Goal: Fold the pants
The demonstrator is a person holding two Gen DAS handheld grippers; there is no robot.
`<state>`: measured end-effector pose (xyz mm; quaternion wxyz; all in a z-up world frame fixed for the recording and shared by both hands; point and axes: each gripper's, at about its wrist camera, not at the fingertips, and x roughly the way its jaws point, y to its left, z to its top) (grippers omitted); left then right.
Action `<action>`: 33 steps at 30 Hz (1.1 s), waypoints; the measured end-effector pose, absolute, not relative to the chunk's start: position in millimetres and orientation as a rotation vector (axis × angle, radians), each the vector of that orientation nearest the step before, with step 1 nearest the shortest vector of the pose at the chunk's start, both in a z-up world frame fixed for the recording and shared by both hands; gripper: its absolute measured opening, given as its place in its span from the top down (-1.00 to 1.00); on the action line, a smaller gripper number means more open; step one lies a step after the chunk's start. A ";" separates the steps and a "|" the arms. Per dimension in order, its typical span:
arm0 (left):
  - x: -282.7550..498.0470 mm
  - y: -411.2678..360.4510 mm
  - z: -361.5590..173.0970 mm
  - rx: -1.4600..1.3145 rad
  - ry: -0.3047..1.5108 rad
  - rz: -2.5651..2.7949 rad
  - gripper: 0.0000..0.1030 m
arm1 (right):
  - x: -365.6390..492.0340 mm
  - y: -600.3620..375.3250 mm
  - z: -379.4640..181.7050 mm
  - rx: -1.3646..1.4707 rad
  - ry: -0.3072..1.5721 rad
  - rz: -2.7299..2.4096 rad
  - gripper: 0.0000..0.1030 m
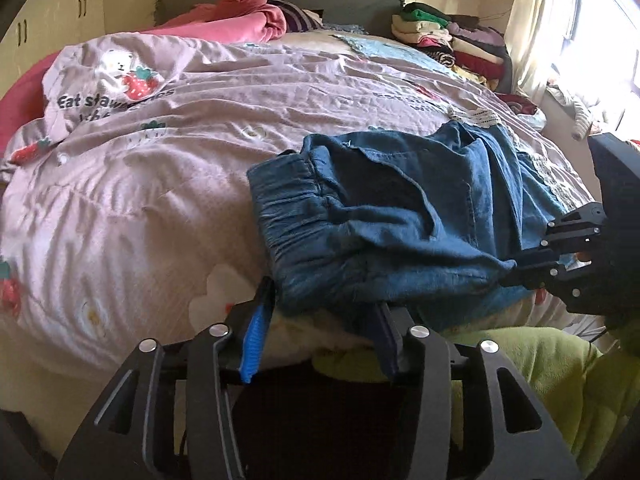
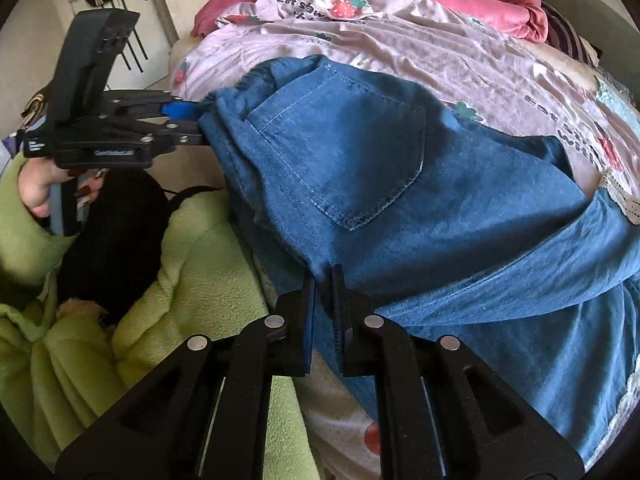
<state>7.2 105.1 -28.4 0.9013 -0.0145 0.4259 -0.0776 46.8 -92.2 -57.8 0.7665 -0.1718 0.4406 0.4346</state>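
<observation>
Blue denim pants (image 1: 400, 224) lie bunched on the lilac quilt at the bed's near edge, elastic waistband to the left, lace-trimmed legs running off right; in the right wrist view the pants (image 2: 400, 184) show a back pocket facing up. My left gripper (image 1: 324, 308) is open, its fingers (image 1: 256, 324) spread either side of the waistband corner at the bed's edge; it also shows in the right wrist view (image 2: 192, 124). My right gripper (image 2: 324, 280) is shut on a fold of the pants at the near edge; it also shows in the left wrist view (image 1: 516, 270).
A lilac strawberry-print quilt (image 1: 160, 200) covers the bed. A pink blanket (image 1: 248, 16) lies at the headboard, a stack of folded clothes (image 1: 452, 44) at the far right by the curtain. The person's green fleece sleeve (image 2: 200, 280) is close below the grippers.
</observation>
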 end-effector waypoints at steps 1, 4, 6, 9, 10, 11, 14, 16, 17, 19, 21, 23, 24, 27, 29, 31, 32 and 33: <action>3.9 103.9 -25.9 -0.022 0.884 -0.152 0.11 | 45.6 -93.2 -57.6 -0.373 0.956 0.943 0.88; -2.9 101.6 -16.3 -0.022 0.871 -0.143 -0.04 | 46.5 -94.2 -60.4 -0.361 0.969 0.942 0.88; -7.8 100.7 -9.1 -0.024 0.859 -0.138 -0.11 | 48.7 -95.0 -64.7 -0.351 0.988 0.935 0.88; -13.7 98.2 0.3 -0.024 0.847 -0.132 -0.12 | 51.3 -94.0 -69.2 -0.338 1.010 0.923 0.86; -15.0 97.2 3.4 -0.022 0.842 -0.130 -0.12 | 50.8 -94.1 -68.9 -0.336 1.008 0.924 0.84; -16.6 95.6 7.0 -0.022 0.834 -0.130 -0.12 | 49.6 -94.4 -68.0 -0.335 1.005 0.928 0.81; -17.6 91.3 14.2 -0.023 0.821 -0.139 -0.12 | 46.6 -95.7 -64.6 -0.331 1.000 0.937 0.75; -15.5 87.6 15.6 -0.013 0.822 -0.142 -0.12 | 42.9 -97.6 -60.5 -0.326 0.994 0.953 0.70; -13.9 85.4 15.3 -0.009 0.824 -0.145 -0.12 | 40.9 -98.8 -57.7 -0.320 0.992 0.963 0.69; -11.1 82.0 13.7 -0.004 0.831 -0.151 -0.12 | 38.8 -102.3 -49.4 -0.300 0.976 0.977 0.64; -8.9 78.7 11.7 0.002 0.838 -0.154 -0.12 | 37.5 -106.6 -39.2 -0.272 0.951 0.989 0.58; -7.1 75.6 10.2 0.011 0.844 -0.155 -0.12 | 38.4 -109.0 -26.1 -0.243 0.919 0.994 0.47; -6.6 74.0 9.9 0.014 0.845 -0.159 -0.12 | 39.8 -110.8 -19.4 -0.232 0.894 0.986 0.44; -2.4 70.4 6.8 0.025 0.855 -0.162 -0.12 | 52.2 -109.6 -12.2 -0.207 0.868 0.943 0.36; 1.1 69.6 4.0 0.029 0.863 -0.162 -0.12 | 63.6 -107.3 -14.8 -0.193 0.873 0.920 0.32; 4.7 69.1 0.2 0.035 0.874 -0.161 -0.12 | 74.1 -104.3 -20.2 -0.196 0.888 0.895 0.30; 6.4 68.9 -1.7 0.040 0.880 -0.160 -0.12 | 78.0 -101.7 -24.4 -0.204 0.902 0.884 0.29; 8.2 69.2 -3.9 0.043 0.886 -0.160 -0.12 | 81.8 -99.7 -29.5 -0.210 0.917 0.871 0.29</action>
